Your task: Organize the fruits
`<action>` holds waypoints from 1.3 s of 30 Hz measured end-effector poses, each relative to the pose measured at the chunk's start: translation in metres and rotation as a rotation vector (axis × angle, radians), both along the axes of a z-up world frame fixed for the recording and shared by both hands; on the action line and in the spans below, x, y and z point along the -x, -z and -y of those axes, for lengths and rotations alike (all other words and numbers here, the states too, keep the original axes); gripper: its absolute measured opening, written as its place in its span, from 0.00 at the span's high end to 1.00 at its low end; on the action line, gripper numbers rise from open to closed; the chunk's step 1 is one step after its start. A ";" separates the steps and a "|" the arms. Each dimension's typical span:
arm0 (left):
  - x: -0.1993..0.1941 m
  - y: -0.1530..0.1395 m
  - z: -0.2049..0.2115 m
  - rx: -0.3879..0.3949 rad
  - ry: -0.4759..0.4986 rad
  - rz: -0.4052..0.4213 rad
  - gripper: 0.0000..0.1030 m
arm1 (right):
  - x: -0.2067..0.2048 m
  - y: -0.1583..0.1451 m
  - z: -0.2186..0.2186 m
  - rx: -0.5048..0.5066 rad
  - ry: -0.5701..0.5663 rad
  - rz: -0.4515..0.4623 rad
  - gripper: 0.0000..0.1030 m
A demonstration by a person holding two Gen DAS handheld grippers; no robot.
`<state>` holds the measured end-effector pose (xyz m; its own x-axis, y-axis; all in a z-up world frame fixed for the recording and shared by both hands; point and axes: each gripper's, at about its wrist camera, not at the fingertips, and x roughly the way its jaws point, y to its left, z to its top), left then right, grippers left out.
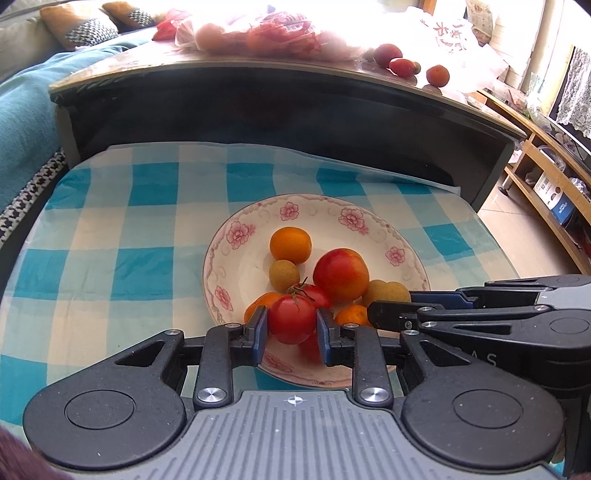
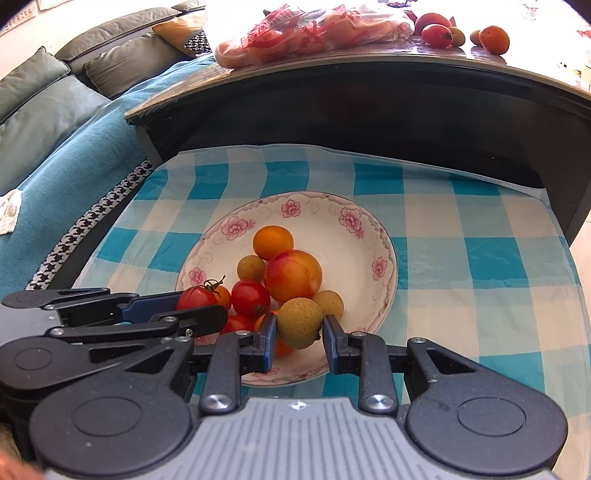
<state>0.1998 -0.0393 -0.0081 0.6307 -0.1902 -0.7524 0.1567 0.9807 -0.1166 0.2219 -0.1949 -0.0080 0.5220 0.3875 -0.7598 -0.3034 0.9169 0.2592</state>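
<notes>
Bagged fruit (image 2: 314, 33) blurred by glare, plate (image 1: 295, 373) near rim behind tongs

Plate (image 1: 221, 258) on tablecloth (image 1: 110, 240); fruit pile (image 1: 341, 273) inside; bag (image 2: 314, 29) on table behind.

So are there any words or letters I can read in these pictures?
"A S": pale letters on the right gripper's black body, the rest cut off.
Red characters on the plastic bags: too washed out to read.
Print on the blue box on the shelf: too small to read.
The flowered plate has no words.
</notes>
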 end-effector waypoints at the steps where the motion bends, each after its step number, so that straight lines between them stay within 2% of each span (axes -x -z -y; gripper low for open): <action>1: -0.001 0.000 0.000 -0.002 0.000 0.001 0.67 | -0.001 0.001 0.000 -0.002 0.000 0.000 0.71; 8: -0.006 -0.002 -0.003 0.016 -0.011 0.001 0.65 | -0.006 0.002 -0.002 -0.010 0.012 0.013 0.70; 25: 0.010 -0.017 -0.006 0.000 -0.032 0.043 0.47 | 0.001 -0.013 0.007 -0.036 0.061 0.047 0.68; 32: 0.030 -0.015 -0.010 -0.016 -0.059 0.031 0.40 | 0.017 -0.017 0.012 -0.016 0.084 0.035 0.68; 39: 0.056 -0.016 -0.006 -0.053 -0.062 0.028 0.27 | 0.046 -0.013 0.015 0.012 0.094 -0.002 0.64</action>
<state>0.1435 -0.0335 0.0075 0.6613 -0.1099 -0.7420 0.0976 0.9934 -0.0601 0.1757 -0.2102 0.0053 0.5545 0.3275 -0.7650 -0.2151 0.9445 0.2483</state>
